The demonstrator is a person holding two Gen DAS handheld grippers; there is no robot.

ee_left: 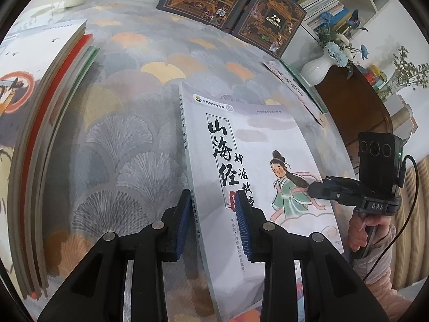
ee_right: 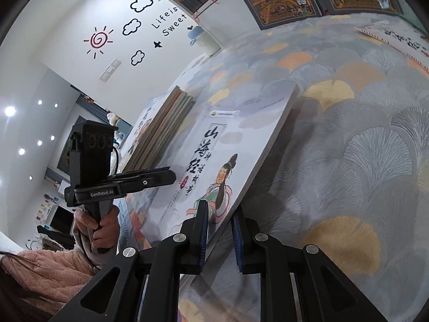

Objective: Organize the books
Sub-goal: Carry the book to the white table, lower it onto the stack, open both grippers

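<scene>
Grippers pinch one storybook (ee_left: 257,145). Left gripper (ee_left: 214,225) clamps its spine edge; right gripper (ee_right: 219,236) clamps the opposite edge.

I see a ginkgo-patterned cloth surface (ee_left: 120,123): a book stack (ee_left: 40,134) at nine o'clock, two dark boxed volumes (ee_left: 233,8) at twelve, an open booklet (ee_left: 295,86) at two.

Black two-finger grippers with ribbed blue pads (ee_left: 245,230), silver pivot screws, a black cable at right, pink quilted sleeves (ee_right: 45,268)
</scene>
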